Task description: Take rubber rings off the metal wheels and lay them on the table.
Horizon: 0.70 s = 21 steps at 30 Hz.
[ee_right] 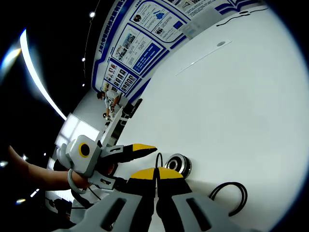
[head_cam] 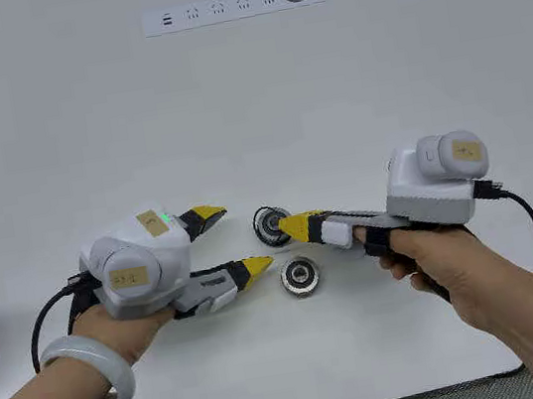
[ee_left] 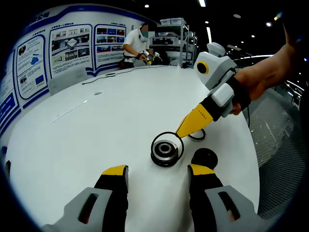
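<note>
Right tool (head_cam: 296, 227) – jaws pressed together, tip against one metal wheel (head_cam: 272, 223), apparently pinching its rubber ring (ee_left: 167, 133), which sat half lifted. Left tool (head_cam: 241, 235) gaped wide at 9 o'clock of the wheels, holding nothing. One loose ring (ee_right: 229, 195) lay on the table (head_cam: 252, 101). Second wheel (head_cam: 300, 276) sat at 5 o'clock of the first – whether it wore a ring was unclear. Paper tags (head_cam: 467, 148) on both tools carried handwriting too small to read. Power strip (head_cam: 233, 7) lay at 12 o'clock.

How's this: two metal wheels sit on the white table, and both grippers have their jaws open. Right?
Not both. The left gripper is open, but the right gripper has its jaws shut on a rubber ring, as the right gripper view shows. Two metal wheels do sit on the white table.
</note>
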Each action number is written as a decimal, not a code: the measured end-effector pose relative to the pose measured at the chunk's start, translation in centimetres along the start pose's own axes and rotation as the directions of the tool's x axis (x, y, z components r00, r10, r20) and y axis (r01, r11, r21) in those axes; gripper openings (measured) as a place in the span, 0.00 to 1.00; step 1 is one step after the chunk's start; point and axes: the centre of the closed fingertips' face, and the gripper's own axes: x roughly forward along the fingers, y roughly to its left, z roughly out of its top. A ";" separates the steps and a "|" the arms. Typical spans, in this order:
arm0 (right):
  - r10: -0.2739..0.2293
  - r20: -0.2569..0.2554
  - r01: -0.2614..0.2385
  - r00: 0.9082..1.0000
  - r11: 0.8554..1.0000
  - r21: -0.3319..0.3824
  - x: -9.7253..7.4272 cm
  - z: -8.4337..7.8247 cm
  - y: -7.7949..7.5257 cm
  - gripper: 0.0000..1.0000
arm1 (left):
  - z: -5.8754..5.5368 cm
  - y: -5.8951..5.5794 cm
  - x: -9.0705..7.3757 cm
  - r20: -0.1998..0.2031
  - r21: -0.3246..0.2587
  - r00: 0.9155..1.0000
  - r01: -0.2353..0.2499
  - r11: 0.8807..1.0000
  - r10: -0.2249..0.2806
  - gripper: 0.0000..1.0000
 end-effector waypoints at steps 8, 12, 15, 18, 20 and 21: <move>-0.004 0.037 0.003 0.999 1.000 0.015 -1.5 0.3 -0.1 0.02 | -0.3 0.0 -0.2 -0.004 -0.009 1.000 -0.002 1.000 0.002 0.51; -0.027 0.055 0.025 0.998 0.999 0.034 -2.5 0.1 -0.9 0.02 | -0.3 0.0 -0.2 0.000 -0.013 1.000 -0.003 1.000 0.003 0.50; -0.044 0.063 0.040 0.997 0.998 0.051 -3.2 -0.1 -1.5 0.02 | -0.2 0.0 -0.2 0.001 -0.015 1.000 -0.002 1.000 0.002 0.50; -0.062 0.076 0.057 0.995 0.996 0.065 -4.1 -0.2 -2.1 0.02 | -0.1 0.0 -0.2 0.004 -0.015 1.000 -0.002 1.000 0.002 0.49; -0.081 0.085 0.074 0.993 0.994 0.079 -4.7 -0.3 -2.8 0.02 | -0.1 0.0 -0.2 0.004 -0.015 1.000 -0.002 1.000 0.002 0.49; -0.086 0.086 0.079 0.993 0.993 0.085 -4.9 -0.4 -3.0 0.02 | -0.1 0.0 -0.2 0.004 -0.016 1.000 -0.002 1.000 0.002 0.49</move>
